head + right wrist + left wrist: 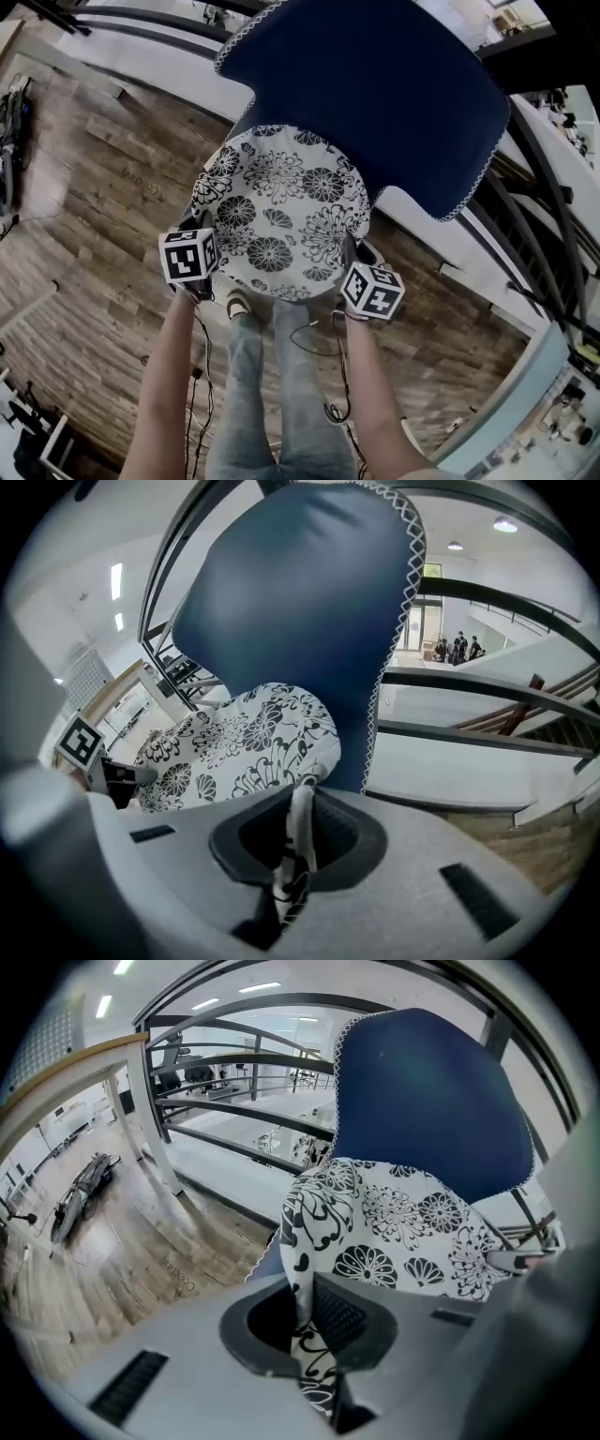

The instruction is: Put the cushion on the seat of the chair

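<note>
A round white cushion [281,214] with black flower print hangs in front of a dark blue chair [375,84], covering the lower part of it. My left gripper [202,272] is shut on the cushion's left edge, and my right gripper [352,277] is shut on its right edge. In the left gripper view the cushion [394,1232] rises from the closed jaws toward the chair back [431,1101]. The right gripper view shows the cushion [244,747] pinched at its rim, beside the blue chair back [300,611]. The seat is hidden under the cushion.
Wood plank floor [84,234] spreads to the left. A white ledge with dark railings [534,216] runs behind the chair. My legs [272,394] and black cables [328,375] are below. Equipment lies on the floor at far left [11,122].
</note>
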